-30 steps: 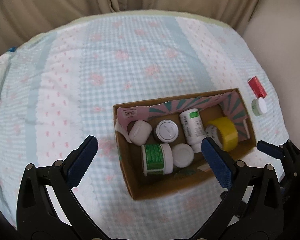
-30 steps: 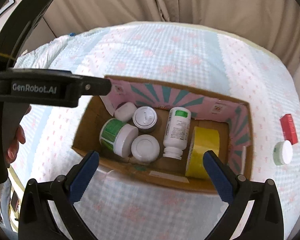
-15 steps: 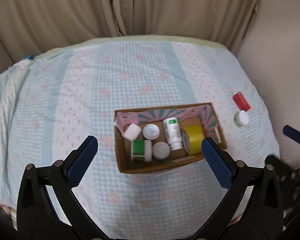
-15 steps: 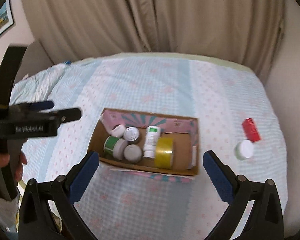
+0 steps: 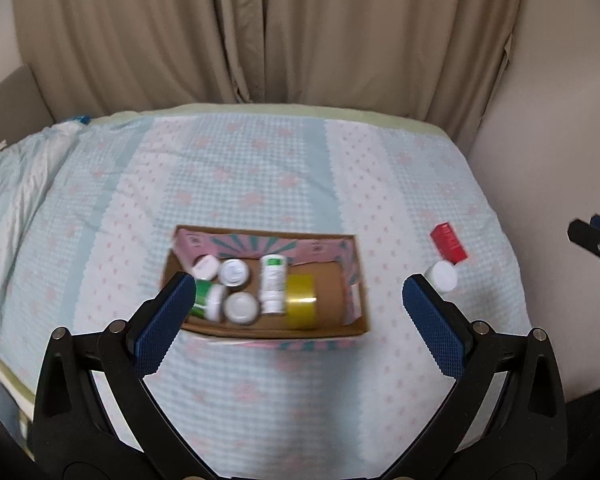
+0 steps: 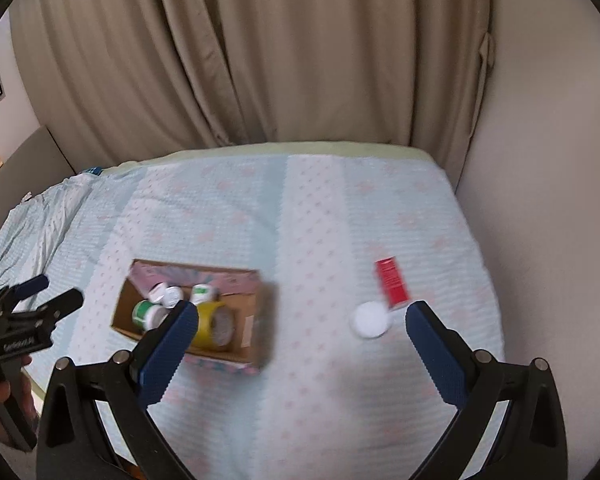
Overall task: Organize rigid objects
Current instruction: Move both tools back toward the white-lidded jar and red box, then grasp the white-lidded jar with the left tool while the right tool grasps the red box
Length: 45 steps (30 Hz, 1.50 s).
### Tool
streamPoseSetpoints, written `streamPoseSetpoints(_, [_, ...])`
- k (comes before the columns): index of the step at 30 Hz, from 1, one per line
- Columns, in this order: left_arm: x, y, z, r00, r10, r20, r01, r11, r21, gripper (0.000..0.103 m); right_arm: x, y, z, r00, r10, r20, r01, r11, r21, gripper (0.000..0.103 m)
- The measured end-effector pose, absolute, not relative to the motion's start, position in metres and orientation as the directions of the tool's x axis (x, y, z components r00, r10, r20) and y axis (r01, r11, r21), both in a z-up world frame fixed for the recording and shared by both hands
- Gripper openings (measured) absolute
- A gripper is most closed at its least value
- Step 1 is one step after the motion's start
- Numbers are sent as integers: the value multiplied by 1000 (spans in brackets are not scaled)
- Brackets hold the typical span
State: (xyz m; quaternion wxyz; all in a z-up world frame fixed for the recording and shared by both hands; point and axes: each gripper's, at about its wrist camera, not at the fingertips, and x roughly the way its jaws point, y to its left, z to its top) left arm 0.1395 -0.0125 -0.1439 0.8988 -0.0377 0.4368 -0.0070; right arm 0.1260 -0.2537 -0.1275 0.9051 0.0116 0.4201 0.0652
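Cardboard box [image 5: 356,326] of bottles ahead between the spread, empty left claw [image 5: 296,310]; right claw [image 6: 300,328] likewise released.

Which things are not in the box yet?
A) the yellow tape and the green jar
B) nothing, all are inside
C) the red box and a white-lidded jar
C: the red box and the white-lidded jar lie on the bedspread, right of the cardboard box.
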Motion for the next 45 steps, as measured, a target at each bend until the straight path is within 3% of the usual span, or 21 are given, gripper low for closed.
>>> streamPoseSetpoints(7, [156,-108,-169,571,-76,-817,78,996,-38,103,171,-322,-134,598,136,-790,-141,988,64,103])
streamPoseSetpoints(14, [187,-195,-235,476,-150,-867,240,970,-36,103,228,-356,-171,508,163,-846,-171,981,87,103])
streamPoseSetpoints(31, [255,-305,-448,405,-211,-890,429,903,-19,103,335,-380,-375,327,196,-924,-258,960,113,103])
streamPoseSetpoints(37, [271,-315,-467,419,-228,-879,438,899,-24,102,351,-368,-417,284,191,-940,-311,945,98,86])
streamPoseSetpoints(41, [278,-320,-468,428,-259,-866,450,892,-44,91,356,-362,-434,255,195,-947,-318,942,108,74])
streamPoseSetpoints(43, [281,-324,-471,417,-259,-871,461,887,-43,75,359,-359,-440,244,191,-951,-320,941,107,72])
streamPoseSetpoints(45, [283,-324,-474,427,-240,-872,459,888,-20,68,361,-356,-445,236,188,-953,-326,940,105,65])
